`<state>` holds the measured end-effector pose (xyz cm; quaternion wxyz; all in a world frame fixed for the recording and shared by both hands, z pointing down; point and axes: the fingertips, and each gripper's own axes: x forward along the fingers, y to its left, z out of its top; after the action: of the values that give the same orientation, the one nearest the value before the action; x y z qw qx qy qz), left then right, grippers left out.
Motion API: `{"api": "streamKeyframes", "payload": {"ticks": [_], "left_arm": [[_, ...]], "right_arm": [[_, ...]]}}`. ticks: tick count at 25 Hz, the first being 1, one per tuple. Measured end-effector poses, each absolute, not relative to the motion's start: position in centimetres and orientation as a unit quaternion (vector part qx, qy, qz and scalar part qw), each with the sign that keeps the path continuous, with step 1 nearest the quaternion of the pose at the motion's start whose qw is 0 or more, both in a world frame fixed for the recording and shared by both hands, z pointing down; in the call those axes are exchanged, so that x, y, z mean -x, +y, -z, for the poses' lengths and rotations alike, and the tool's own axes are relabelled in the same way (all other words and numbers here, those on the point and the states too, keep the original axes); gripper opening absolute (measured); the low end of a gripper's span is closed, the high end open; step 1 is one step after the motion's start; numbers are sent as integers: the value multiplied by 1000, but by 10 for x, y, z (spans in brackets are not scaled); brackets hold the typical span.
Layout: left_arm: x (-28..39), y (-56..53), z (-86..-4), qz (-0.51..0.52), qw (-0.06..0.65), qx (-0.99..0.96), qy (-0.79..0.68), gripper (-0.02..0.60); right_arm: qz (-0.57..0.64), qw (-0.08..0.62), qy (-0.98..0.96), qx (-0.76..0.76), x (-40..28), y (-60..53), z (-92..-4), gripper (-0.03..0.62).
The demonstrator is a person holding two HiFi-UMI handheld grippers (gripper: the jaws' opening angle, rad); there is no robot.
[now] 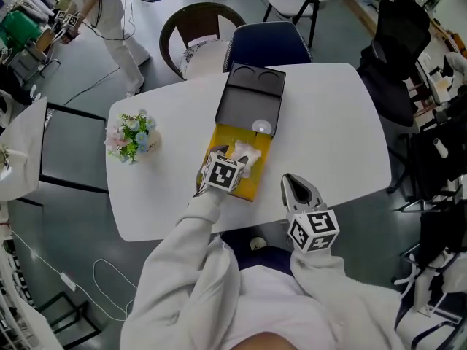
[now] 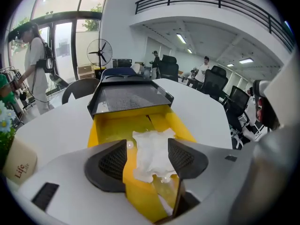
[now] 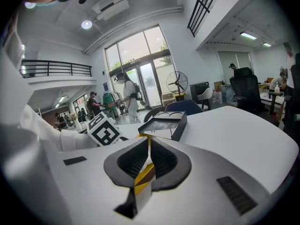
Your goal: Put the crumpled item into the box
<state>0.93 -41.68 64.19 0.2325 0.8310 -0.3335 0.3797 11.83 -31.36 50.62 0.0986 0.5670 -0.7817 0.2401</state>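
A yellow box (image 1: 257, 179) lies open on the white table (image 1: 328, 122), its dark lid (image 1: 248, 100) folded back on the far side. The white crumpled item (image 1: 246, 157) rests inside on the yellow floor (image 2: 115, 125). My left gripper (image 1: 232, 154) hovers over the box's near end, open. In the left gripper view the crumpled item (image 2: 152, 151) lies between the wide-apart jaws of this gripper (image 2: 147, 156), loose on the floor. My right gripper (image 1: 289, 181) stays to the box's right, apart from it. In its own view the right gripper (image 3: 149, 146) is shut, and yellow shows through the slit.
A small pot of flowers (image 1: 131, 137) stands at the table's left end. Beyond the far edge are a blue chair (image 1: 266, 42) and a round-backed chair (image 1: 201, 28). Black office chairs (image 1: 398, 57) crowd the right side. A person (image 1: 109, 13) stands at the far left.
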Motion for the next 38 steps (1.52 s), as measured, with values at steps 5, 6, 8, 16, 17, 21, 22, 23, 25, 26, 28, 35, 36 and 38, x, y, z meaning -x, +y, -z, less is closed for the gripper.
{"api": "streamKeyframes", "payload": {"ticks": [5,6,8,16,17,21,22,23,25,26,28,35,36,38], "left_arm": [[-3,-414,-625,-352,243,-834,-349,281],[-1,-413,-622,-344,247,-835,-352,281],[3,-410,-616,-331,254,-835,-359,281],[16,-401,-592,-288,278,-833,-381,279],[18,-399,-588,-282,281,-833,-383,278],[25,-388,-572,-259,288,-834,-392,242],[27,-385,-568,-254,287,-836,-394,241],[28,-382,-564,-248,286,-837,-396,241],[32,-377,-555,-236,280,-838,-405,238],[35,-374,-550,-229,277,-838,-411,233],[41,-368,-540,-215,273,-836,-423,227],[72,-353,-490,-134,241,-830,-485,174],[77,-351,-481,-120,233,-829,-494,158],[85,-347,-466,-95,218,-827,-509,114]], "right_arm": [[-237,95,-787,-562,-119,-314,-503,38],[-236,95,-788,-561,-118,-313,-503,38],[-235,94,-791,-558,-117,-312,-503,38],[-228,92,-805,-540,-112,-310,-499,38],[-227,92,-807,-538,-111,-310,-498,38],[-222,91,-814,-529,-107,-313,-498,38],[-221,92,-816,-526,-106,-313,-499,38],[-220,92,-818,-523,-105,-314,-499,38],[-217,94,-823,-516,-102,-316,-500,38],[-216,94,-825,-513,-100,-316,-499,38],[-216,93,-829,-507,-97,-317,-498,38],[-216,72,-841,-491,-88,-325,-483,38],[-213,70,-843,-490,-87,-326,-480,38],[-209,66,-845,-487,-86,-329,-475,38]]}}
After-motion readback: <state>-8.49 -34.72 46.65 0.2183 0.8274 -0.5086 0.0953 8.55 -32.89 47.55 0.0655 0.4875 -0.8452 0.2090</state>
